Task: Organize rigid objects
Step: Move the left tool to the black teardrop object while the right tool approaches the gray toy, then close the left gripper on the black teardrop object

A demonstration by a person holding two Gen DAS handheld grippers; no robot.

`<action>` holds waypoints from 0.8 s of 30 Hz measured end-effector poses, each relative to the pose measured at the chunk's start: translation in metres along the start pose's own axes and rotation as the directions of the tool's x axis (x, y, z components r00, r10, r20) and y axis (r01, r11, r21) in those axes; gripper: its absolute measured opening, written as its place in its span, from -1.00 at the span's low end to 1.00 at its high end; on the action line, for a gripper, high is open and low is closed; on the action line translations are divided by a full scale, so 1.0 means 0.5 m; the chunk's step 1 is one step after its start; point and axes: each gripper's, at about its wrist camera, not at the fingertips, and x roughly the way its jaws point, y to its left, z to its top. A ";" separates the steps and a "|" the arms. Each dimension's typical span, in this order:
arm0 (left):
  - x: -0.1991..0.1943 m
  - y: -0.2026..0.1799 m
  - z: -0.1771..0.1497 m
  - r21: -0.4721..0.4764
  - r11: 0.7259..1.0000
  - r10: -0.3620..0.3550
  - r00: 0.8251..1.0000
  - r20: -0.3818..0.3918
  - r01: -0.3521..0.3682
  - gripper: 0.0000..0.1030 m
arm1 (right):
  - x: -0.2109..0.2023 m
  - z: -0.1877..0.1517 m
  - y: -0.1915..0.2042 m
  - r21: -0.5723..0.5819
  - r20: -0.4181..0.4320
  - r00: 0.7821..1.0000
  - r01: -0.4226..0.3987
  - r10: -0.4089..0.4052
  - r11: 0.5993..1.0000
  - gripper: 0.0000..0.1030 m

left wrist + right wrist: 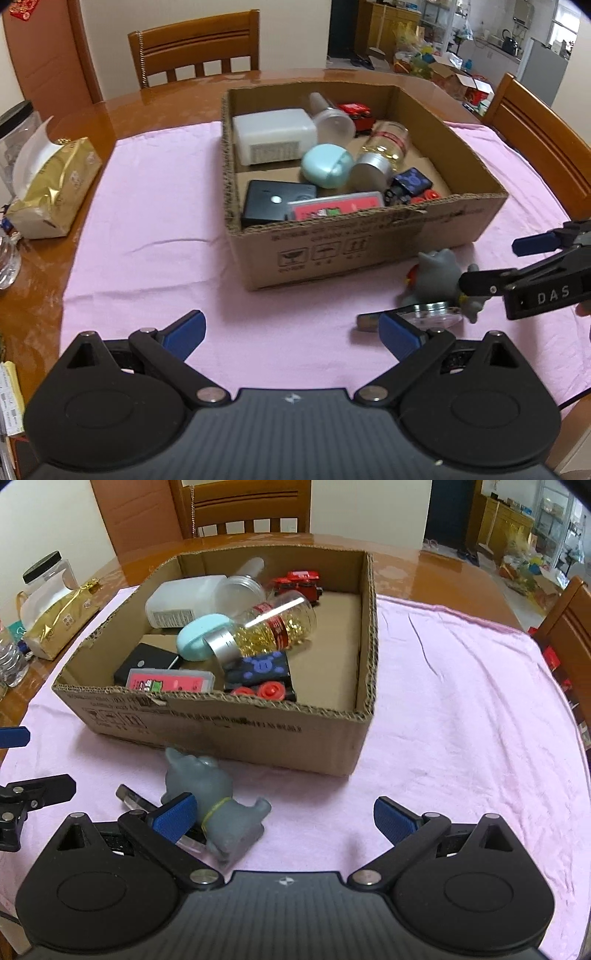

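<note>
Evidently, in the left wrist view, the left gripper [291, 334] hung released over the pink cloth [155, 206], its blue-padded fingers [186, 332] spread wide with nothing between them, probably because it had no item to carry at that point. Ahead sat the open brown cardboard box [369, 236], holding a white plastic container [275, 136], a round mint-green case [327, 164], a clear bottle with a silver cap [384, 151], a black flat device [277, 201] and a red toy vehicle [356, 110], which suggested most of the sorting was done. Just outside the box's near wall stood a grey rubbery animal figure [439, 277], partly over a clear round-ended item [432, 314] lying flat on the cloth. The right gripper [495, 264] reached in from the right, fingers parted beside the figure. In the right wrist view, the same gripper [286, 816] was likewise unclenched, one blue pad [175, 818] just beside the figure [207, 790] and the other well apart; whether the pad touched it could not be told. The stance looked like a line-up for a grasp, the figure being among the last pieces outside the box [229, 731].
</note>
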 end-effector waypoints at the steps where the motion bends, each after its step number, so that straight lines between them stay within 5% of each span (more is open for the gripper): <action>1: 0.001 -0.005 0.000 0.004 1.000 -0.004 1.000 -0.001 0.004 0.93 | 0.002 -0.003 -0.002 0.003 -0.006 1.000 -0.004 0.004 1.000 1.00; 16: 0.014 -0.043 -0.008 0.066 0.997 -0.027 0.999 -0.029 0.029 0.93 | 0.005 -0.055 0.030 -0.120 -0.057 0.998 -0.032 0.026 0.992 1.00; 24: 0.043 -0.100 -0.032 0.120 0.987 -0.097 0.993 -0.073 0.106 0.93 | 0.005 -0.101 0.002 -0.197 -0.093 0.996 -0.016 -0.002 0.980 1.00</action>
